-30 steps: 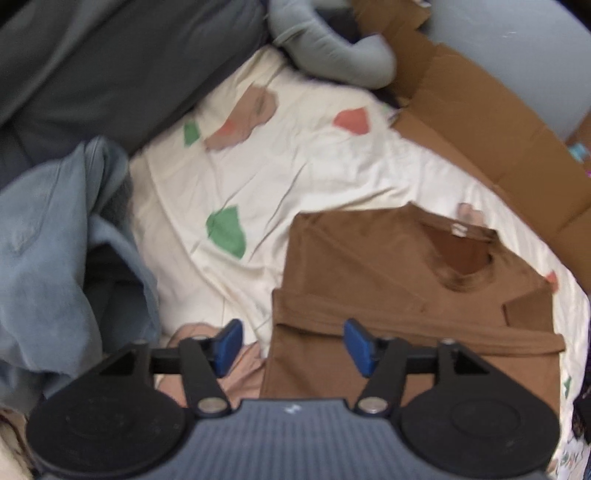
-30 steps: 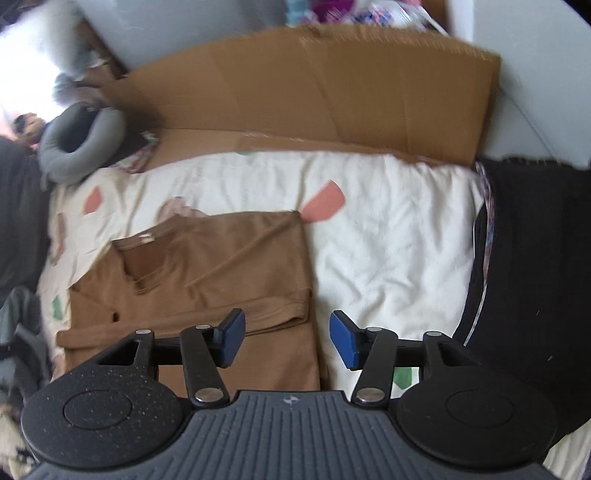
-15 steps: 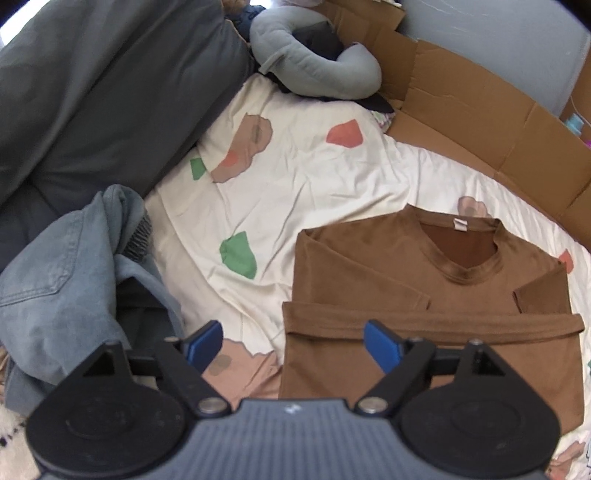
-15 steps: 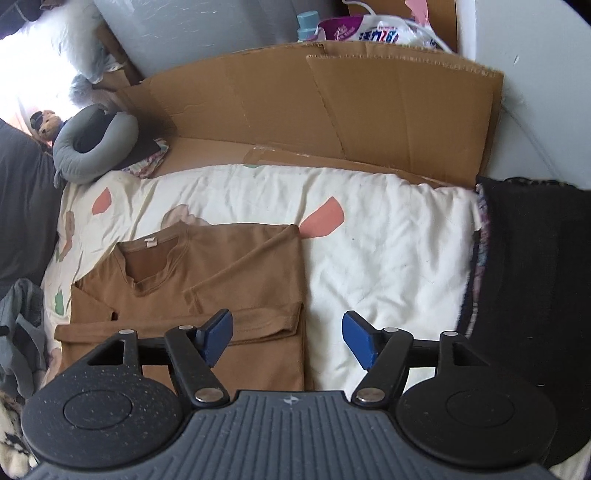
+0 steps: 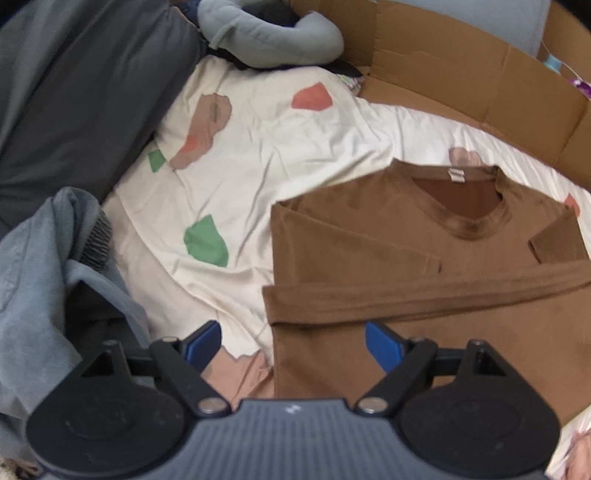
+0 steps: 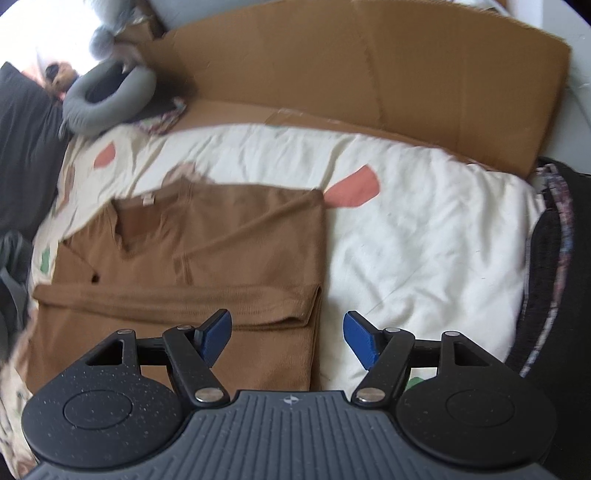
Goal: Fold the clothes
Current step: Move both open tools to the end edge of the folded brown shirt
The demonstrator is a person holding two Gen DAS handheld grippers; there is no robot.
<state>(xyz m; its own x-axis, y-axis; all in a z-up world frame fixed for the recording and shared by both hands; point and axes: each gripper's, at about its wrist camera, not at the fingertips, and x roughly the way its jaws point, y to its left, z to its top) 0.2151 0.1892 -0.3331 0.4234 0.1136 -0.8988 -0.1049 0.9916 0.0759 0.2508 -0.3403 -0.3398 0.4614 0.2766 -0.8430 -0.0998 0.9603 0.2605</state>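
Note:
A brown T-shirt (image 5: 406,258) lies flat on a cream bedsheet (image 5: 277,147) with coloured patches, collar away from me, sleeves folded in and its lower part folded up into a band across the chest. My left gripper (image 5: 293,341) hangs open just above the shirt's near left edge, nothing between its blue pads. In the right wrist view the same shirt (image 6: 207,258) shows its right edge, and my right gripper (image 6: 286,338) is open over that near right corner, pads apart and empty.
Flattened cardboard (image 6: 369,74) stands along the far side of the bed. A grey neck pillow (image 5: 266,33) lies at the far left. Blue jeans (image 5: 37,277) and a dark grey duvet (image 5: 74,92) pile up left; black fabric (image 6: 554,295) borders the right.
Both grippers have opened wider and sunk closer to the shirt's near edge. The shirt itself lies as before.

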